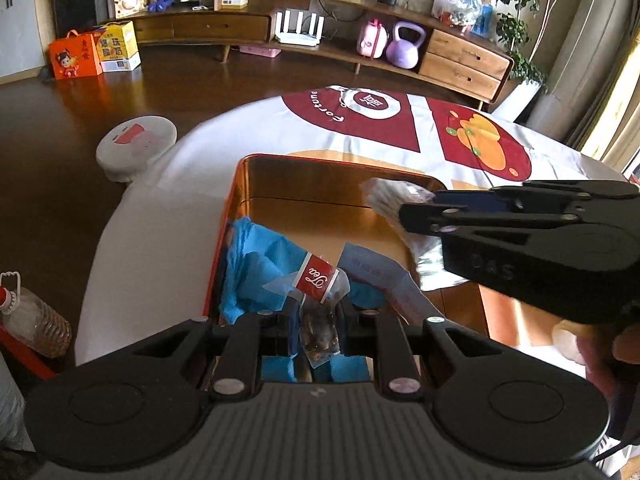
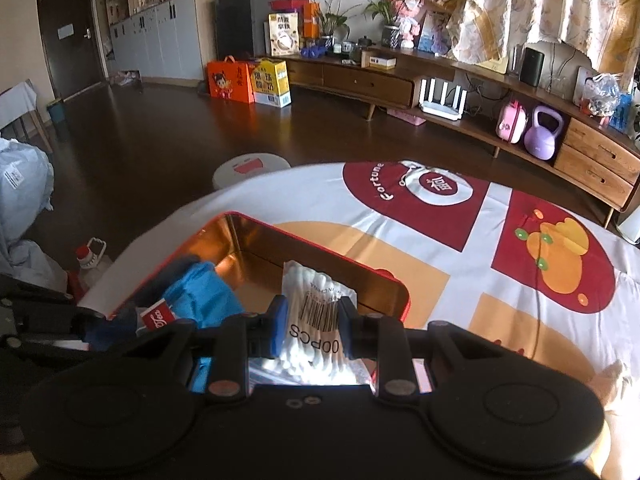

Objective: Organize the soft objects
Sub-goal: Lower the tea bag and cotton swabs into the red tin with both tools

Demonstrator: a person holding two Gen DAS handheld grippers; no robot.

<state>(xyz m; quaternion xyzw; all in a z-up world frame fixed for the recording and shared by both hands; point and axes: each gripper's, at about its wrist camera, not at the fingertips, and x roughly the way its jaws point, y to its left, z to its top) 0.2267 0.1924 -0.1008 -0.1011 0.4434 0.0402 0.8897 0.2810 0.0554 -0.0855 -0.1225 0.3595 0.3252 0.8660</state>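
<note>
A clear tea bag (image 1: 320,308) with a red label is pinched in the left gripper (image 1: 319,330), over the red tin box (image 1: 240,184). The right gripper (image 2: 312,326) clamps a packet of cotton swabs (image 2: 314,300) above the same box. Blue cloth (image 1: 256,264) lies inside, on the patterned tablecloth (image 2: 480,272).

The left tongs (image 1: 320,330) are built of matte black plastic, with two large round discs at five and seven o'clock of a ribbed grey plate. Silver rivets are set at the linkage joints. Blue pads (image 2: 279,330) are fitted inside the right tongs (image 2: 313,330), and raised lettering is moulded on their side.
</note>
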